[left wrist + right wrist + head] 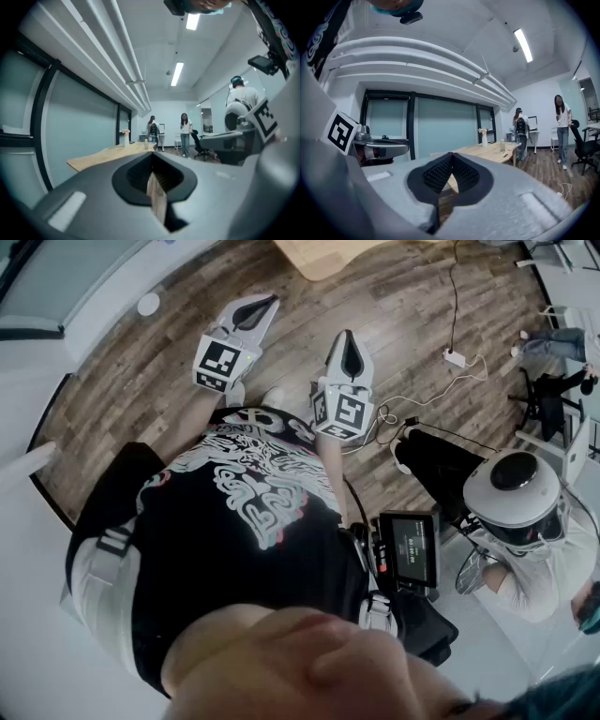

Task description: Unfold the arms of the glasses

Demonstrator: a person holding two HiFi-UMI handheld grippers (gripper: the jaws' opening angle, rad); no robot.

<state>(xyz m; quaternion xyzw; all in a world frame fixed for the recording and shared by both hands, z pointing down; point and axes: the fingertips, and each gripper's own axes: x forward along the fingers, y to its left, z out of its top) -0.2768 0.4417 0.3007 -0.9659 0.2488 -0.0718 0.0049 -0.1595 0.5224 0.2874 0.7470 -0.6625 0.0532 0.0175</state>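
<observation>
head view shows the left gripper and right gripper held side by side above the wooden floor, both about level. left gripper view has its jaws pressed together, nothing between them. right gripper view has its jaws meeting at the tips, likewise empty. ahead stands a wooden table with a vase near its far edge. where the glasses lie cannot be told.
</observation>
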